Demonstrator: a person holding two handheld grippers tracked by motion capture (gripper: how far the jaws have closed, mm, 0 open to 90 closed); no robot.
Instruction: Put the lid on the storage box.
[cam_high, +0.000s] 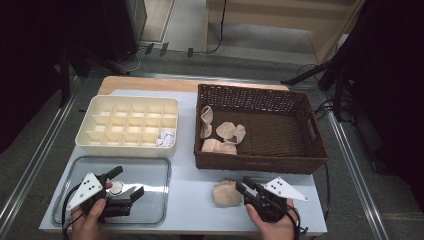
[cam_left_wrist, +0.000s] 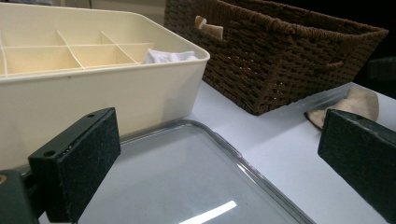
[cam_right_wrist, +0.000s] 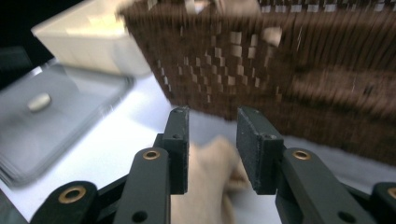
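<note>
My right hand-held gripper straddles the beige sock just before the wicker basket — jaws parted, not yet pinching. I should close deep around the bunched cloth — left hand-held gripper idles open.

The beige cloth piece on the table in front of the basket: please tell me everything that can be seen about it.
The beige cloth piece is a soft, crumpled lump, tan in colour, looking like fabric. It lies on the pale table, just in front of the brown wicker basket and apart from it. The right gripper is at its right edge; in the right gripper view the cloth sits between the two black jaws, which are only partly closed. Blur hides whether they press it.
</note>
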